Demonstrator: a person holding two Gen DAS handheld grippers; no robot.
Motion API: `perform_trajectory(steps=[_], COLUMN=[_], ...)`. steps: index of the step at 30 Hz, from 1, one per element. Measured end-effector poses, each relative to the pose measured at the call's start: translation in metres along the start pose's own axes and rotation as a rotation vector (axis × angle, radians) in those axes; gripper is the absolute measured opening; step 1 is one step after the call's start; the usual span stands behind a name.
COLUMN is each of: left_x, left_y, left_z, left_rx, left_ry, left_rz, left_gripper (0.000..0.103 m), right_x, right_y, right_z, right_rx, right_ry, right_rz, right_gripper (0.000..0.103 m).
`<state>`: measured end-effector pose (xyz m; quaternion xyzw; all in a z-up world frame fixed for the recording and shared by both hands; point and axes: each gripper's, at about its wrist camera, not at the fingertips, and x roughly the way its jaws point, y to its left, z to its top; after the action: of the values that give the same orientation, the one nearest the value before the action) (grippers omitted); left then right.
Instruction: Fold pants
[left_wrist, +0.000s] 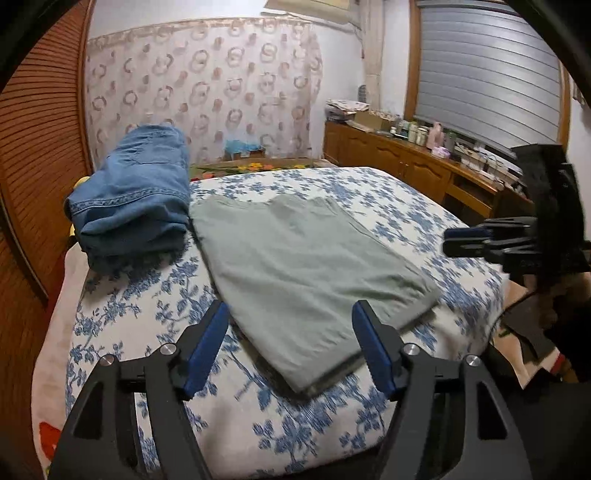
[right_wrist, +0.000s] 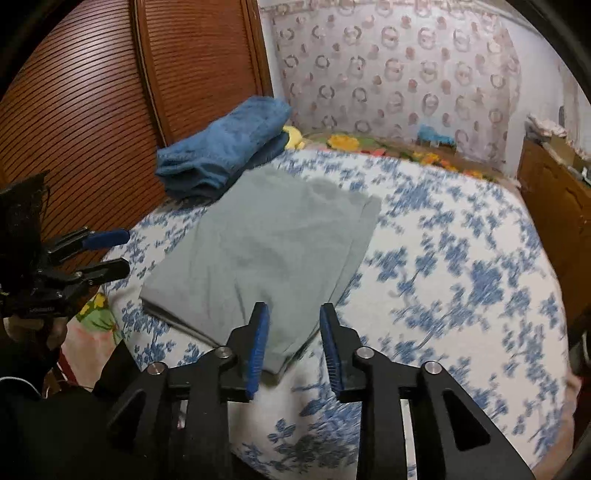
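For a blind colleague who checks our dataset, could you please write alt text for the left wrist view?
Folded grey-green pants lie flat on a bed with a blue floral cover, just beyond the open left gripper, which holds nothing. A folded pile of blue denim sits at the pants' far left corner, and the right gripper enters from the right edge.

Bed (right_wrist: 461, 258) bare right of pants (right_wrist: 266, 243); jeans pile (right_wrist: 221, 147) touching pants' far-left corner, louvered door (right_wrist: 74, 110) behind.
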<state>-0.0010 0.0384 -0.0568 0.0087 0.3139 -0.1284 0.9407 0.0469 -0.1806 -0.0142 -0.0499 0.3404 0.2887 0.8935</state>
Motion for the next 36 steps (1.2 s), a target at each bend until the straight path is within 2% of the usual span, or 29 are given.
perform_trajectory(steps=[4, 9, 12, 14, 20, 28, 36], left_x=[0.016, 0.033, 0.040, 0.042, 0.049, 0.056, 0.062], left_y=[0.007, 0.015, 0.018, 0.018, 0.017, 0.020, 0.020], left_z=[0.006, 0.013, 0.015, 0.015, 0.015, 0.008, -0.001], left_rx=[-0.025, -0.047, -0.052, -0.054, -0.045, -0.062, -0.067], left_ry=[0.009, 0.019, 0.029, 0.031, 0.045, 0.069, 0.099], left_rz=[0.016, 0.022, 0.027, 0.027, 0.025, 0.027, 0.024], left_gripper=[0.071, 0.071, 0.071, 0.071, 0.071, 0.071, 0.071], right_x=[0.001, 0.033, 0.062, 0.079, 0.130, 0.180, 0.202], right_y=[-0.011, -0.027, -0.037, -0.040, -0.046, -0.060, -0.066], right_z=[0.018, 0.045, 0.056, 0.063, 0.081, 0.105, 0.110], right_rx=[-0.008, -0.034, -0.014, -0.005, 0.010, 0.062, 0.081], right_ry=[-0.026, -0.033, -0.012, 0.003, 0.064, 0.128, 0.145], right_rz=[-0.010, -0.029, -0.025, -0.021, -0.018, -0.024, -0.061], right_gripper=[0.034, 0.034, 0.033, 0.026, 0.017, 0.017, 0.017])
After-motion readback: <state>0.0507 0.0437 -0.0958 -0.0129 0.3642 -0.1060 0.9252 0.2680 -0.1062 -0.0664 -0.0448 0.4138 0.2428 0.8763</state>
